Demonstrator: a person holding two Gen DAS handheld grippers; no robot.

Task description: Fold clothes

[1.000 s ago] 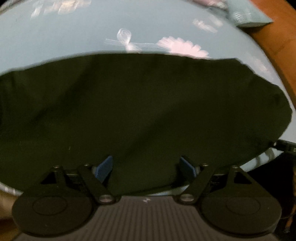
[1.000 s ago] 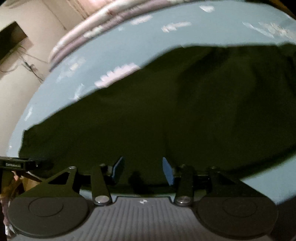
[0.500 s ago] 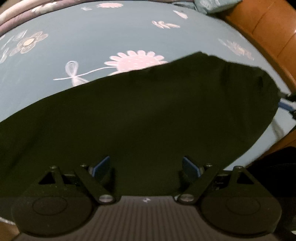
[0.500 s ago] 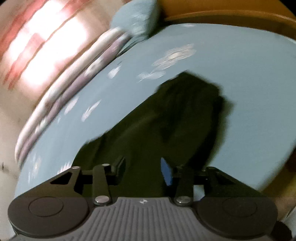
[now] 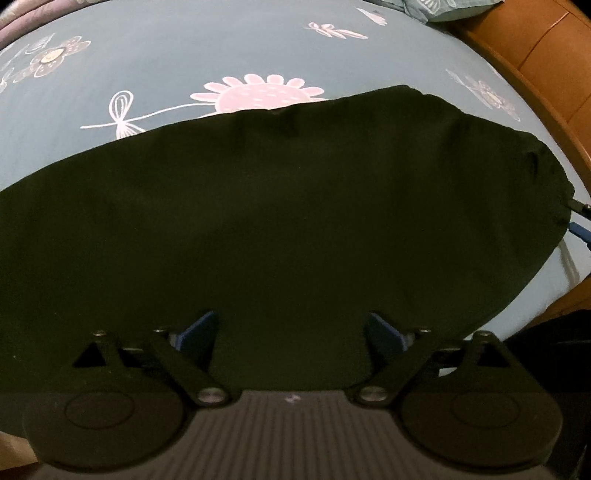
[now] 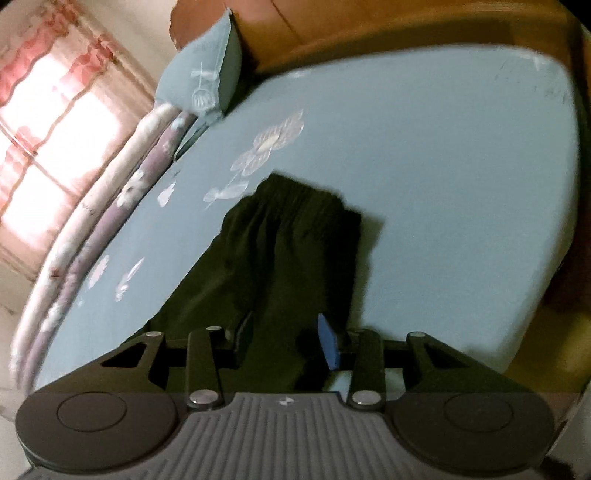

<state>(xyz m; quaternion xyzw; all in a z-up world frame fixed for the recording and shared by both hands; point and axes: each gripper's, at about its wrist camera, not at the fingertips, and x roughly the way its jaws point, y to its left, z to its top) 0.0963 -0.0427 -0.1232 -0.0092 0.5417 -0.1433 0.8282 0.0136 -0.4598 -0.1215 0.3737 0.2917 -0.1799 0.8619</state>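
Observation:
A dark green garment (image 5: 295, 221) lies spread flat on the light blue flowered bedsheet (image 5: 184, 55). My left gripper (image 5: 291, 328) hovers over the garment's near edge, pointing steeply down. Its jaws are opening wide, with cloth below them and nothing pressed by the pads. In the right wrist view the same garment (image 6: 288, 240) runs away lengthwise from my right gripper (image 6: 286, 336). That gripper stands about half open at the garment's end, with cloth lying between its blue pads (image 6: 328, 347). One right finger (image 5: 580, 230) shows at the garment's right tip in the left wrist view.
A pale blue pillow (image 6: 207, 74) leans against the wooden headboard (image 6: 369, 29). A folded floral quilt (image 6: 110, 206) runs along the bed's far side below a curtained window (image 6: 44, 129). The wooden bed frame (image 5: 535, 55) borders the sheet on the right.
The right gripper swung round from facing the garment's broad side to looking along its length from one end, its jaws a little narrower. The left gripper slid along the near edge and its jaws widened.

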